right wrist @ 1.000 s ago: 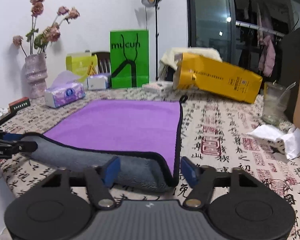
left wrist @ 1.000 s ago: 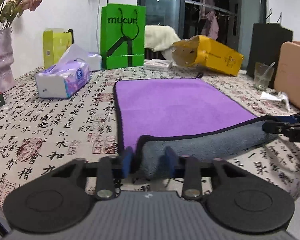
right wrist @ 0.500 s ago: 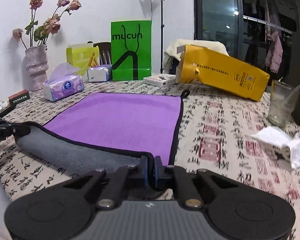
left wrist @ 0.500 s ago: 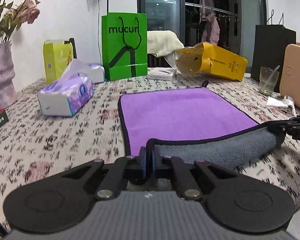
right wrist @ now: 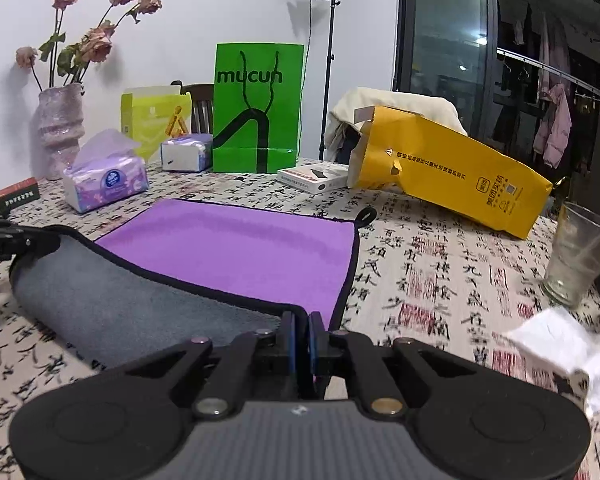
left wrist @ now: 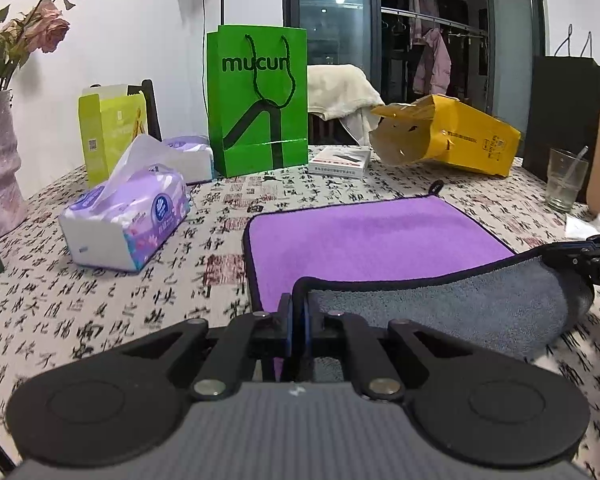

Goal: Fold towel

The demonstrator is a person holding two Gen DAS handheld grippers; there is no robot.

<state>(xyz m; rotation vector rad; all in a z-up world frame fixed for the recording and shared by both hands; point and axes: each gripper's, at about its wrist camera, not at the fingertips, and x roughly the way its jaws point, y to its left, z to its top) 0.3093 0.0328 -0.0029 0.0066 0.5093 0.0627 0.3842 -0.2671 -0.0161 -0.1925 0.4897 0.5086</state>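
Each tool is clamped on a near corner of the towel [left wrist: 372, 240]: left tool [left wrist: 297, 316], right tool [right wrist: 301, 332], lifting that edge off the counter [right wrist: 440, 272] so it can fold over

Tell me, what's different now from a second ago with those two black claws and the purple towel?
Both were open around the near corners then. Now the left gripper and right gripper have shut on the towel and lifted its near edge, rolling it toward the far side, grey underside showing. The towel's far half, tissue pack and green bag stayed put.
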